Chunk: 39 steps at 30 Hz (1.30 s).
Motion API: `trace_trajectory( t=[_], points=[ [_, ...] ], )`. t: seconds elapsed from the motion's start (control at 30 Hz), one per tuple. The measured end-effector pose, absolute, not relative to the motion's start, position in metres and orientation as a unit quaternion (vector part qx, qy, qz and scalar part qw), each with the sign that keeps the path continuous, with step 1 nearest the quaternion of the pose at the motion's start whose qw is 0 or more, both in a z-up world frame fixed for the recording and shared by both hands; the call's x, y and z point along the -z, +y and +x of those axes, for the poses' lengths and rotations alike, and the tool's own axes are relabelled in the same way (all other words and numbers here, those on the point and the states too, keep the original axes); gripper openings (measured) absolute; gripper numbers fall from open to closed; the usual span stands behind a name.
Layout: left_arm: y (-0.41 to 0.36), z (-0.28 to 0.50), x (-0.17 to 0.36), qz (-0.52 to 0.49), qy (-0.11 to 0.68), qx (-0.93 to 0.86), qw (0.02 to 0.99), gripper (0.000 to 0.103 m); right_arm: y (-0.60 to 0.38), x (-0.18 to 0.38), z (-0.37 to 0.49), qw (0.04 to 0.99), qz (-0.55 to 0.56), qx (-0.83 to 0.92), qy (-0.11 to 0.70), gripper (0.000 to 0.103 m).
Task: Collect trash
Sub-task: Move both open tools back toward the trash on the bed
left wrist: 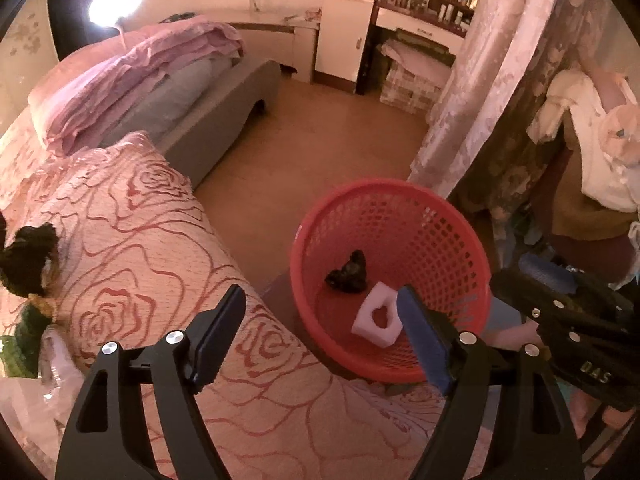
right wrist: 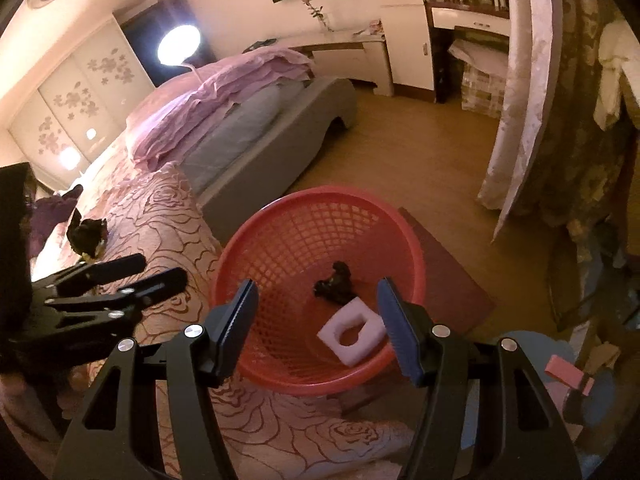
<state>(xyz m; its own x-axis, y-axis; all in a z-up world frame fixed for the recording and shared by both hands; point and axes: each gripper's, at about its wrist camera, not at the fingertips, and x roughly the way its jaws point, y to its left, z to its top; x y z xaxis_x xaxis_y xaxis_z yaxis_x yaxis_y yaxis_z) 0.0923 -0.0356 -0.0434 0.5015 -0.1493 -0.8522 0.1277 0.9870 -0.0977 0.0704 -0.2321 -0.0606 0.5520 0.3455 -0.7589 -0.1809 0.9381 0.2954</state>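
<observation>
A red mesh basket (left wrist: 440, 240) (right wrist: 296, 240) stands on the floor beside the bed. In it lie a white foam piece with a hole (left wrist: 378, 322) (right wrist: 352, 334) and a crumpled black scrap (left wrist: 350, 272) (right wrist: 336, 284). My left gripper (left wrist: 322, 336) is open and empty, above the bed's edge and the basket's near rim. My right gripper (right wrist: 318, 328) is open and empty, held over the basket. A dark crumpled item (left wrist: 28, 264) (right wrist: 86, 236) lies on the rose-patterned bedspread (left wrist: 140, 248) at far left.
The bed with folded pink bedding (left wrist: 132, 80) fills the left. A lace curtain (left wrist: 480, 80) and hanging clothes (left wrist: 592, 140) stand at right. A dresser (left wrist: 416, 20) is at the back. A dark red mat (right wrist: 452, 276) lies under the basket.
</observation>
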Motion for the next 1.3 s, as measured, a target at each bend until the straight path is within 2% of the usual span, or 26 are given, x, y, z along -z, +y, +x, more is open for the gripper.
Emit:
trace_trajectory(
  t=[0.33, 0.9, 1.3],
  points=[
    [0.001, 0.073, 0.001, -0.036, 0.446, 0.049, 0.893, 0.077, -0.220, 0.055, 0.065, 0.878, 0.081, -0.159, 0.444, 0.060],
    [0.141, -0.015, -0.084, -0.111, 0.341, -0.066, 0.931, 0.078, -0.157, 0.047, 0.050, 0.868, 0.043, -0.219, 0.443, 0.060],
    [0.186, -0.082, -0.074, -0.121, 0.349, -0.112, 0.922, 0.079, -0.114, 0.044, 0.040, 0.857, 0.018, -0.261, 0.444, 0.060]
  ],
)
